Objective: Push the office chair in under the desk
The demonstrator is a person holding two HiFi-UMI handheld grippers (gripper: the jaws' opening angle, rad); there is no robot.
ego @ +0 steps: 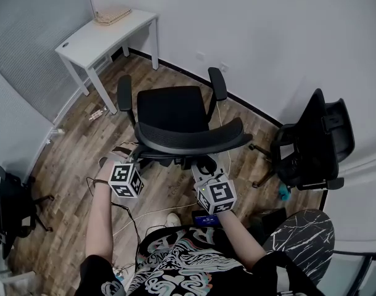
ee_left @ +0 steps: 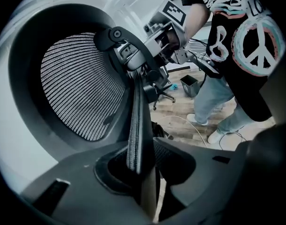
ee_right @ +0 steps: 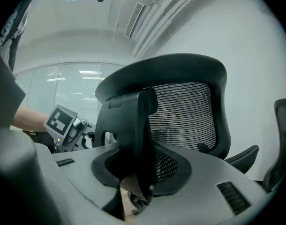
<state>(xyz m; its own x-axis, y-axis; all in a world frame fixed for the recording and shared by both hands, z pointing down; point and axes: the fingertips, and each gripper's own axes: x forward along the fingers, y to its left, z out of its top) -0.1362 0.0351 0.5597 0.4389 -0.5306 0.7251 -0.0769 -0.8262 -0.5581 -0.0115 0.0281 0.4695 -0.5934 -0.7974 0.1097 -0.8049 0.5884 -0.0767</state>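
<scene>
The black mesh office chair (ego: 169,113) stands in the middle of the wood floor, its seat towards the white desk (ego: 83,42) at the back left. Its curved backrest (ego: 197,142) is nearest to me. My left gripper (ego: 136,156) is shut on the backrest's left part, and the rim runs between its jaws (ee_left: 140,172). My right gripper (ego: 203,167) is shut on the backrest's frame (ee_right: 129,125) further right, seen close between its jaws (ee_right: 133,172). The mesh back (ee_left: 77,88) fills the left gripper view.
A second black chair (ego: 311,140) stands against the right wall, with a blue object (ego: 283,192) at its base. Another chair (ego: 9,202) sits at the left edge. A marble-patterned top (ego: 305,233) is by my right side. Cables (ego: 132,217) trail over the floor.
</scene>
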